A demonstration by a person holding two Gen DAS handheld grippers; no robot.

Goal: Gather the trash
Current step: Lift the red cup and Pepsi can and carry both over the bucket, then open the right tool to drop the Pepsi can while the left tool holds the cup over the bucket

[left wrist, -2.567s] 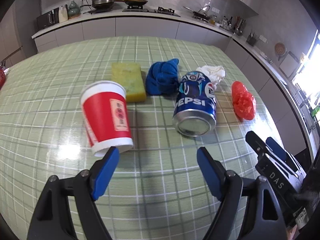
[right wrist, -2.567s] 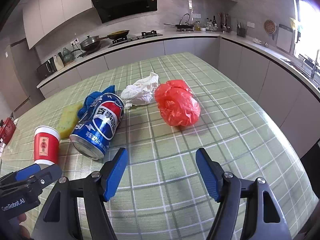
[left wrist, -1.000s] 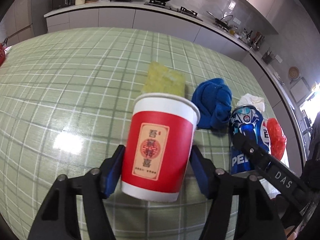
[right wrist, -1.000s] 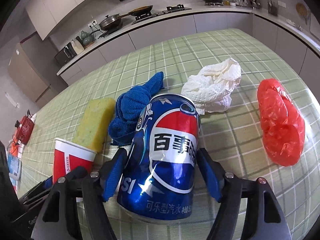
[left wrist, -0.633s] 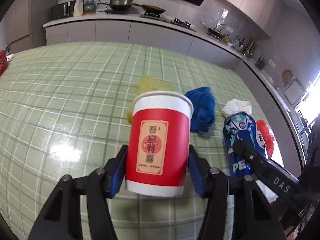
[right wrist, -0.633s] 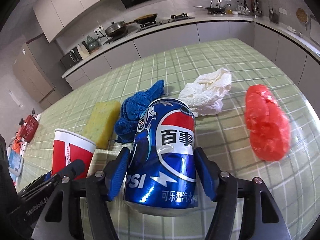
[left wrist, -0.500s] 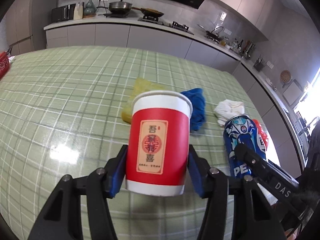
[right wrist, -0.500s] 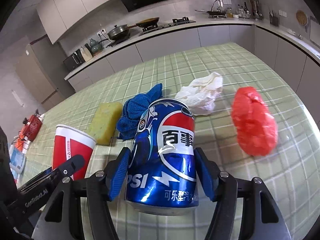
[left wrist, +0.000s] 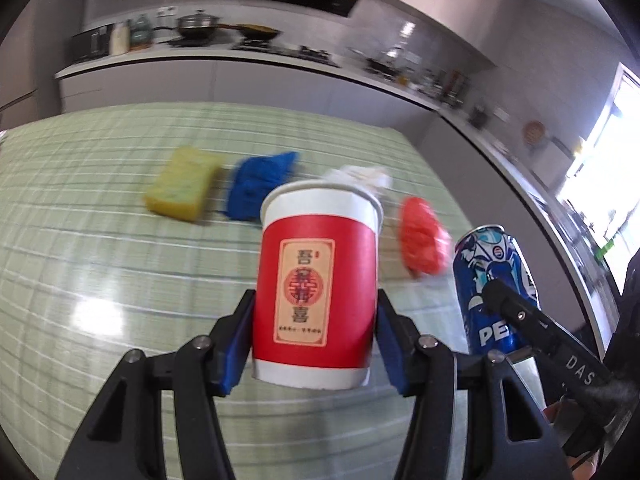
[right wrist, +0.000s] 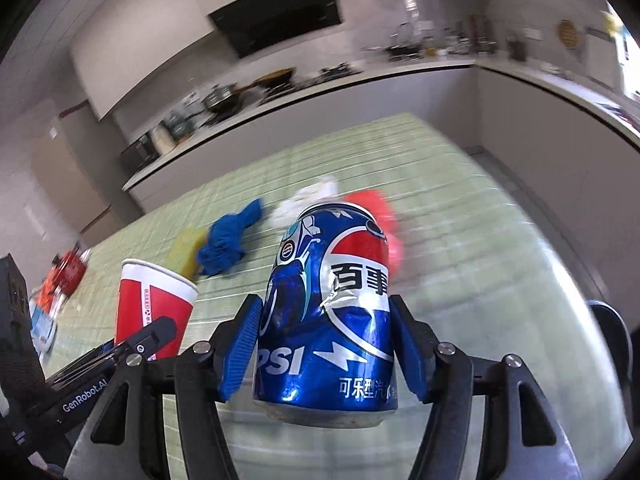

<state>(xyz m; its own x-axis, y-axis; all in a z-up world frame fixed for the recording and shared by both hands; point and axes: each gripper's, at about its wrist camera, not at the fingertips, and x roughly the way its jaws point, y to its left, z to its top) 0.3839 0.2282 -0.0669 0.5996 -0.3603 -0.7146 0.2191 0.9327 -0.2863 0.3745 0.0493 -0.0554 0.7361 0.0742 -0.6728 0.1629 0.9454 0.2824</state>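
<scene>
A red paper cup (left wrist: 316, 300) with a white rim and a cream label is showing against the pale green checked table (left wrist: 80, 248). The can (right wrist: 326, 316) is gleaming blue with a red, white and blue emblem. Behind are lying a yellow sponge (left wrist: 182, 188), a blue cloth (left wrist: 258, 186), a white tissue (left wrist: 360, 176) and a red bag (left wrist: 422, 238).

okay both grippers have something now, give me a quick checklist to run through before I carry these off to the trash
1. Left gripper clamped on red paper cup: ok, pads press both sides.
2. Right gripper clamped on blue Pepsi can: ok.
3. Cup upright: ok.
4. Cup and can clear of each other: ok, a gap shows.
5. Trash bin located: cannot tell, none in view.
6. Table cleared: not ok; white tissue and red plastic bag remain.
</scene>
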